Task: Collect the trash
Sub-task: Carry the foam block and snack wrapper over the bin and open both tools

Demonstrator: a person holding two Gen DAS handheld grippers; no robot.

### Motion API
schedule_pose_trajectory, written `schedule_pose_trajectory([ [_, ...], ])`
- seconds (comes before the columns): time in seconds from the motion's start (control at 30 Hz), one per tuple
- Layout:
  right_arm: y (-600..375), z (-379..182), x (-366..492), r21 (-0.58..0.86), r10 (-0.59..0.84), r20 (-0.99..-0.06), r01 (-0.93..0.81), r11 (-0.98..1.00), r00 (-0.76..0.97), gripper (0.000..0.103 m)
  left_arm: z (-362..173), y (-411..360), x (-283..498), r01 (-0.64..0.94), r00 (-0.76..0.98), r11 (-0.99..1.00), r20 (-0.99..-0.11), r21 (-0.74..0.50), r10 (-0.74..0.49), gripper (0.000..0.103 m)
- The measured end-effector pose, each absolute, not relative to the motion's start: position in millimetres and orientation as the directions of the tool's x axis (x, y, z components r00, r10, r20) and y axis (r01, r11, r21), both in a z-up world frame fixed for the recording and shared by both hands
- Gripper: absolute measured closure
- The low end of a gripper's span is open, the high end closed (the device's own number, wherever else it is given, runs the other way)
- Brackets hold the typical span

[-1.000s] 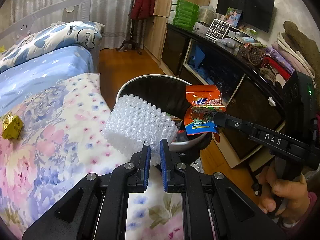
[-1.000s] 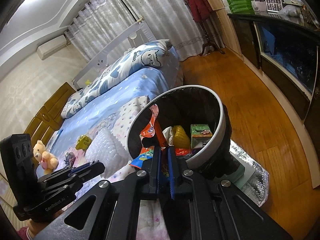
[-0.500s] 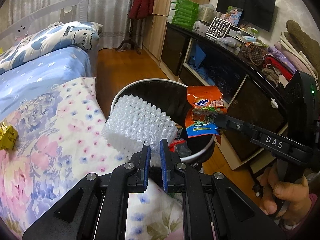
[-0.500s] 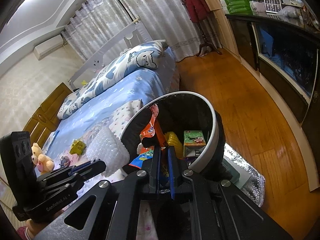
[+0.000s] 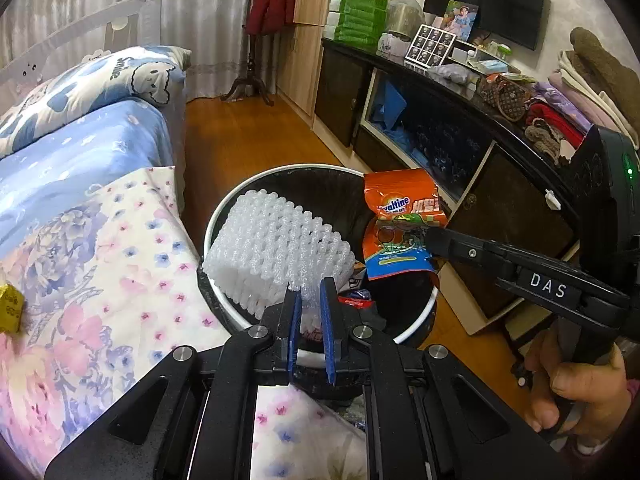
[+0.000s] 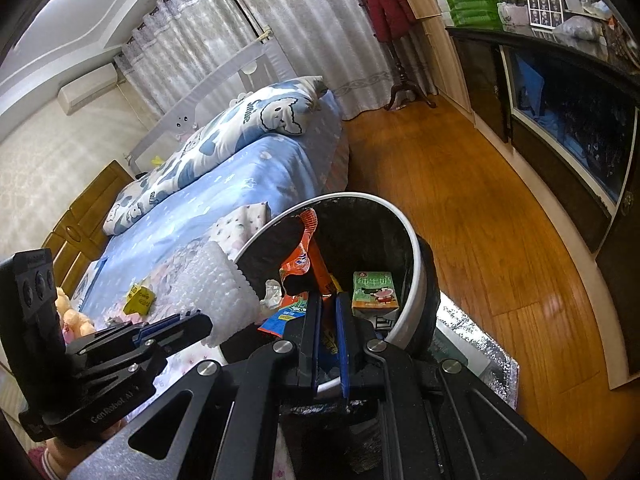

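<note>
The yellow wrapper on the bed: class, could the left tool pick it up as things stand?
Probably not yet. The left tool is shut on the white foam net over the bin, so it must drop that first. The yellow wrapper lies uncovered on the floral quilt.

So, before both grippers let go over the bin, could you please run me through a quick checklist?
1. Left gripper shut on the white foam net: ok.
2. Right gripper shut on the orange snack packet: ok.
3. Snack packet over the trash bin opening: ok.
4. Foam net fully over the opening: not ok, its left part overhangs the rim toward the bed.
5. Room left inside the bin: ok, a green carton and wrappers sit low.
6. Yellow wrapper collected: not ok, it lies on the bed.
</note>
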State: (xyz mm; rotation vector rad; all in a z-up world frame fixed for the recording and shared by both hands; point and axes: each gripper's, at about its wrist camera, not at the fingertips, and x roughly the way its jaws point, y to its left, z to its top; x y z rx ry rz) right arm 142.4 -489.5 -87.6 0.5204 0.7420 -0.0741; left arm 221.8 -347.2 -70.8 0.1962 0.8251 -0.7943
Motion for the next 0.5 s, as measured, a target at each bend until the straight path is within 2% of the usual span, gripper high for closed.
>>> schedule_pose_trajectory([
  [0.5, -495, -93, 156, 0.415, 0.112, -0.686, 0.259, 0.872, 0.719, 0.096, -79, -356, 235, 0.703, 0.379, 0.694, -0.742, -0.158, -0.553, 0.094],
])
